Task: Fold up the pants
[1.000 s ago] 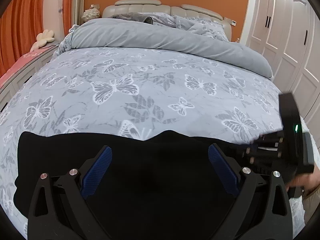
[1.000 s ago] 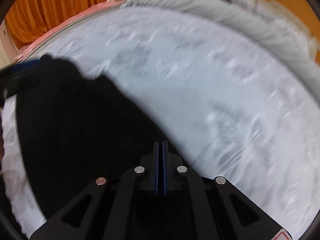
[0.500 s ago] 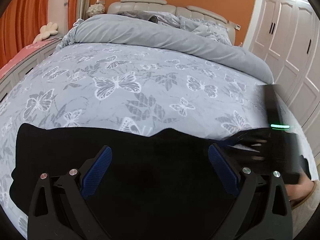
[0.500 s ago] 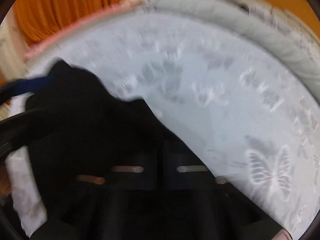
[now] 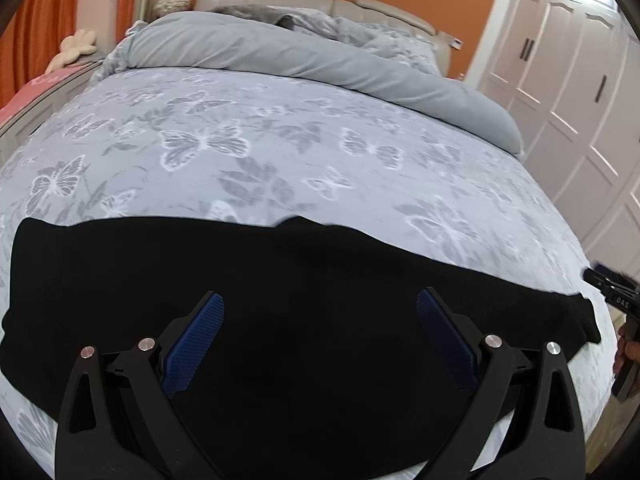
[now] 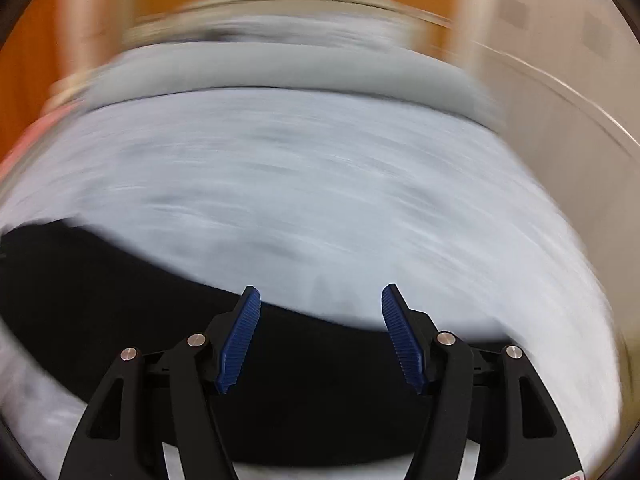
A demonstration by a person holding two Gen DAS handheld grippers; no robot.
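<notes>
The left gripper [image 5: 320, 312] hangs with jaws wide apart over the black pants [image 5: 280, 280], which lie along the near edge of the bed [image 5: 280, 140]. The right gripper [image 6: 320, 312] is opening, nothing pinched. The right end could slide off the mattress.

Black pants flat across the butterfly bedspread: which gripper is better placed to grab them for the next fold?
Left, probably. The left gripper hangs open directly over the black pants. The right gripper, jaws opening and empty, sits at their edge in a blurred view.
</notes>
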